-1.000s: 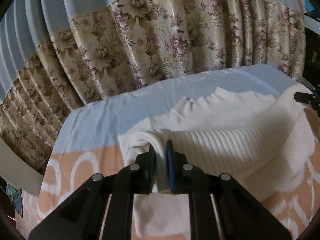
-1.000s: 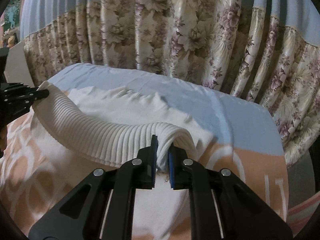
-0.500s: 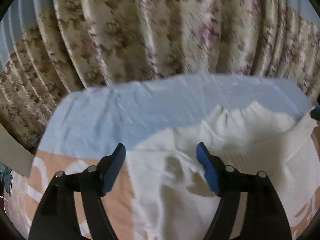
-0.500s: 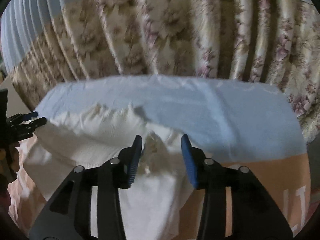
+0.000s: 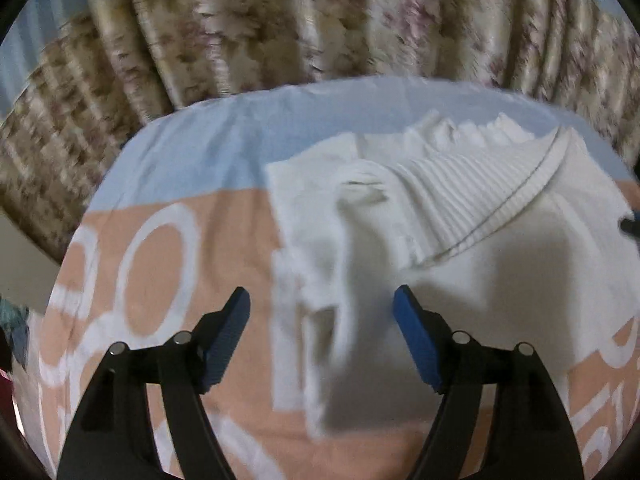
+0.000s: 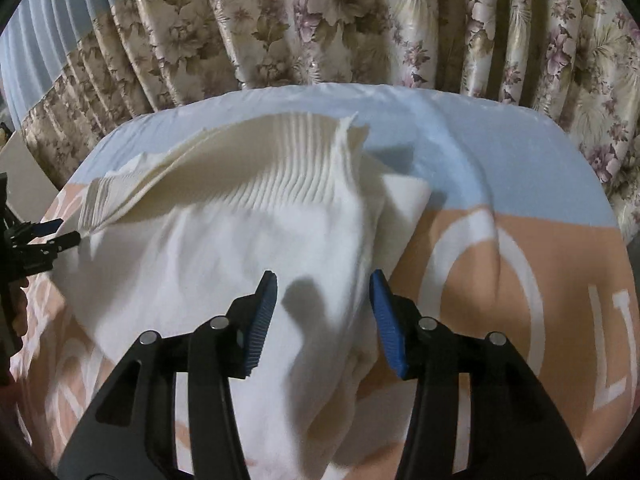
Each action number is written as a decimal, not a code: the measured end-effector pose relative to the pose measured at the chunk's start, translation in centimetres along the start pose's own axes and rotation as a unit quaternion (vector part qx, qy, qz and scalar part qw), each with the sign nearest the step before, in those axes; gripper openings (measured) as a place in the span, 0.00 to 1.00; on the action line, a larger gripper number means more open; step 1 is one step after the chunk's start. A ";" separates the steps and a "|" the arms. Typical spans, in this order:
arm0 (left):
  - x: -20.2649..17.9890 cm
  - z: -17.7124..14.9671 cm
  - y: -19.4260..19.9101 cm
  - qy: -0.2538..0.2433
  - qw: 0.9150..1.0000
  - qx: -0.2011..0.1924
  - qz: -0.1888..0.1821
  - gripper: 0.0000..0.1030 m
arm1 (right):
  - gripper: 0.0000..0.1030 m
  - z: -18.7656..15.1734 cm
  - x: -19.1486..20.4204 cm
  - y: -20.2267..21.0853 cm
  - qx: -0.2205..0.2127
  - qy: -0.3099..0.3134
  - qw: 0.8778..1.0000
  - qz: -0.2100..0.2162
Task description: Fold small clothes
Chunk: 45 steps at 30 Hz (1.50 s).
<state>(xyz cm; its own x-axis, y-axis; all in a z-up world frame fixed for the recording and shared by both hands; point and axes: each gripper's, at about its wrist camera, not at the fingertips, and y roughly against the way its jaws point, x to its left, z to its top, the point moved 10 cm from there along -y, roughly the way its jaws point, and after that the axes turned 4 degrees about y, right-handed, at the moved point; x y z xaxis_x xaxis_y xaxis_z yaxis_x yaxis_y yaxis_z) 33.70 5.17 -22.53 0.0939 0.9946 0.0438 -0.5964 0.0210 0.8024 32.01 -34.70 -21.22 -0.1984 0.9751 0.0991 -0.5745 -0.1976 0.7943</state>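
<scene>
A white garment [image 5: 460, 248] with a ribbed hem [image 5: 472, 200] lies on the bed, its ribbed part folded over the plain part. It also shows in the right wrist view [image 6: 248, 248], ribbed band [image 6: 280, 168] at the far side. My left gripper [image 5: 322, 304] is open and empty, hovering over the garment's left edge. My right gripper [image 6: 322, 292] is open and empty above the garment's right side. The left gripper's tips also show at the left edge of the right wrist view [image 6: 52, 232].
The bed cover [image 5: 168, 272] is peach with white letters and a light blue band [image 6: 480, 132] at the far side. Floral curtains [image 6: 360, 20] hang close behind the bed. The bed's edges curve away left and right.
Both grippers were shut on the ribbed hem and held it up; they have opened, let it drop folded over the garment, and drawn back toward the near side.
</scene>
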 end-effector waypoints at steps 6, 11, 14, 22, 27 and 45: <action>1.2 -1.2 0.0 0.016 0.999 0.028 -0.009 0.74 | 0.52 -2.0 0.6 1.2 0.005 -0.010 1.000 0.003; -1.3 -1.8 -1.2 -0.012 0.999 0.029 -0.044 0.48 | 0.51 -2.9 0.7 1.9 0.001 -0.035 0.999 0.015; -2.8 -2.4 -1.4 -0.009 0.996 0.043 -0.081 0.07 | 0.10 -3.5 1.2 1.3 0.013 -0.029 0.999 0.018; -2.0 -5.5 1.1 0.006 0.994 0.050 -0.102 0.06 | 0.07 -4.2 1.6 3.7 -0.009 -0.026 0.999 0.029; -2.0 -5.1 0.7 -0.009 0.995 0.041 -0.086 0.16 | 0.13 -5.8 1.4 1.6 0.024 -0.015 0.999 0.020; -11.1 1.5 -2.0 -0.325 0.942 -0.035 -0.077 0.64 | 0.45 0.5 1.9 1.9 -0.027 0.007 0.999 0.021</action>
<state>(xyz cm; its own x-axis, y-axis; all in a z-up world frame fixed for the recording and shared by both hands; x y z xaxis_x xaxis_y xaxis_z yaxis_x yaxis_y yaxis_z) 35.07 -6.11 -23.72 0.6392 0.7067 0.3035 -0.5844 0.1897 0.7890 30.96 -33.18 -19.26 -0.2345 0.9642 0.1235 -0.6068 -0.2444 0.7563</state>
